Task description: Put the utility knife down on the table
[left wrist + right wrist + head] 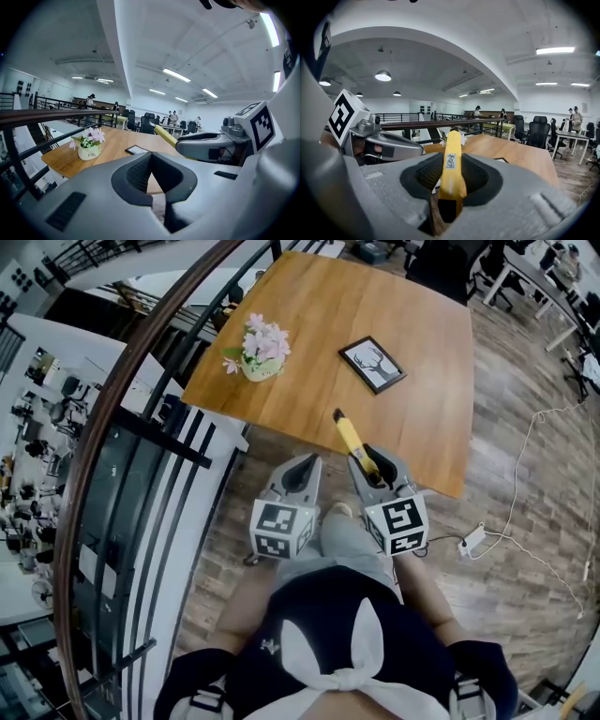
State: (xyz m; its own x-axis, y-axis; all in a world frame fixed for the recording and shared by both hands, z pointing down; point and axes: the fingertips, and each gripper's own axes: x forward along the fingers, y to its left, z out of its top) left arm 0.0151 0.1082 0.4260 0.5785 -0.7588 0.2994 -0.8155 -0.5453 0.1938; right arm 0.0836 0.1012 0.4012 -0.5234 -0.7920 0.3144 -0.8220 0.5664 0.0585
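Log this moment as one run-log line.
right tool: shut on utility knife | left tool: shut, empty | knife over table, not yet down

a: gripper bodies?
b: left gripper (300, 468) and right gripper (372, 463), both grey moulded shells, dark ribbed pads (136, 176); each carries a cube (281, 529) of black-and-white square markers.
a: clothing?
b: dark navy top (319, 607), white cloth (336, 664) knotted over it, grey trousers (349, 542), dark sleeves (187, 682) with pale straps (204, 700).
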